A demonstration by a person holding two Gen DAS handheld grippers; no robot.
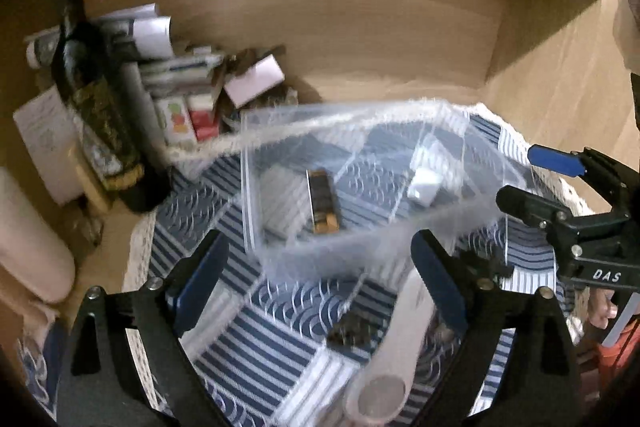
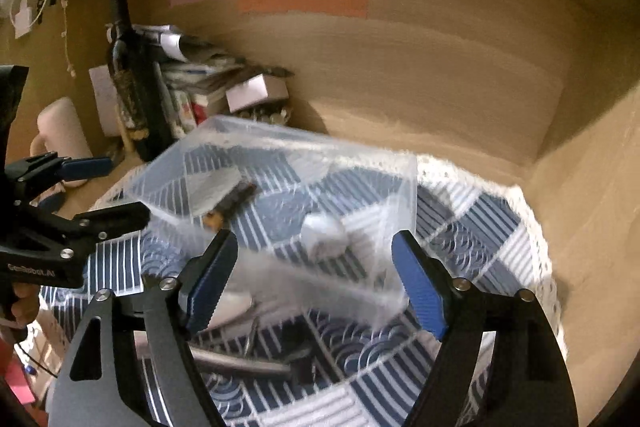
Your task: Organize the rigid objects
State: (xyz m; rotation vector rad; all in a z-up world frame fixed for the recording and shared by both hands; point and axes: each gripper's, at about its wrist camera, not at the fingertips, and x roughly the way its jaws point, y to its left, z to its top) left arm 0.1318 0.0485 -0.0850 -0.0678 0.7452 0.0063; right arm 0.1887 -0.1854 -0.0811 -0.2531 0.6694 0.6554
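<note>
A clear plastic box (image 1: 360,163) stands on a blue-and-white patterned cloth (image 1: 280,339); it also shows in the right wrist view (image 2: 288,163). Inside lie a dark bar with a gold end (image 1: 322,201) and a small white object (image 1: 424,187). My left gripper (image 1: 320,283) is open, just before the box's near wall. My right gripper (image 2: 316,283) is open at the box's near wall and shows at the right in the left wrist view (image 1: 540,179). A white flat tool (image 1: 396,339) and a small dark object (image 1: 352,333) lie on the cloth in front of the box.
A dark wine bottle (image 1: 96,95) stands at the left beside stacked papers and small cartons (image 1: 184,83). A pink mug (image 2: 60,135) sits at far left. A metal tool (image 2: 240,363) lies on the cloth. Wooden shelf walls (image 1: 400,39) enclose the back and right.
</note>
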